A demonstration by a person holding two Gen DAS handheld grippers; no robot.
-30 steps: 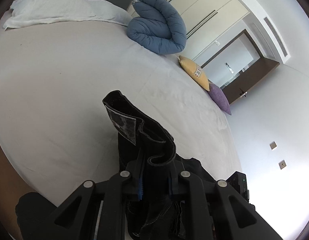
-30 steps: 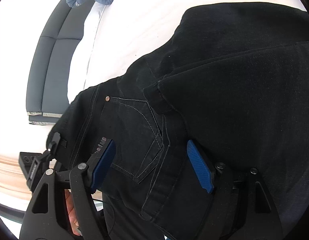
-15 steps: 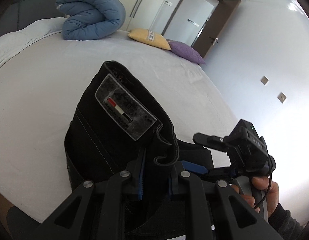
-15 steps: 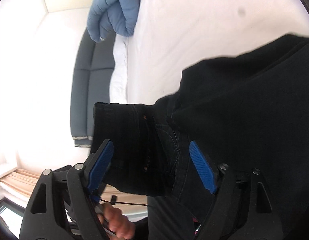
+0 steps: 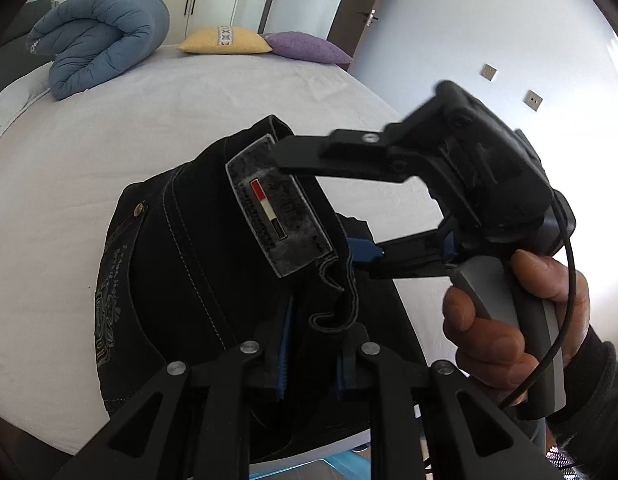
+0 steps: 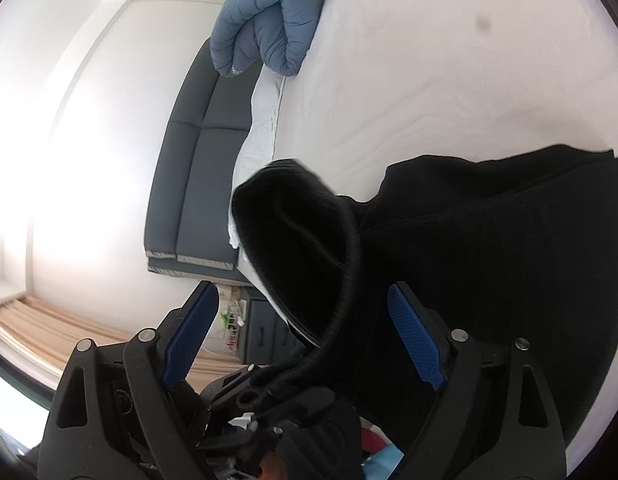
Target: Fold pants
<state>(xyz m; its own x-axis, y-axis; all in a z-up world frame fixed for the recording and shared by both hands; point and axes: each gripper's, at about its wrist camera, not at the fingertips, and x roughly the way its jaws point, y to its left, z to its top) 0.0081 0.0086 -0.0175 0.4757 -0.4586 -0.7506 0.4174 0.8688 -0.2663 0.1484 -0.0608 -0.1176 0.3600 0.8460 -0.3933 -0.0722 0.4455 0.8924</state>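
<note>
The black jeans (image 5: 197, 280) lie bunched on the white bed (image 5: 109, 140) near its front edge, with a grey waist label (image 5: 277, 216) facing up. My left gripper (image 5: 309, 360) is shut on the raised waistband. My right gripper (image 5: 325, 208) shows in the left wrist view, open, its fingers straddling the waistband by the label. In the right wrist view the right gripper (image 6: 305, 336) is open with the waistband edge (image 6: 341, 240) between its blue pads (image 6: 413, 344). The rest of the jeans (image 6: 489, 264) spreads to the right.
A rolled blue duvet (image 5: 97, 40), a yellow pillow (image 5: 225, 40) and a purple pillow (image 5: 309, 46) lie at the far side of the bed. A grey headboard (image 6: 197, 168) stands beside the bed. A door and wardrobes line the far wall.
The left gripper has swung round with the waistband still held. The right gripper has come up to the waistband and now straddles it, still open.
</note>
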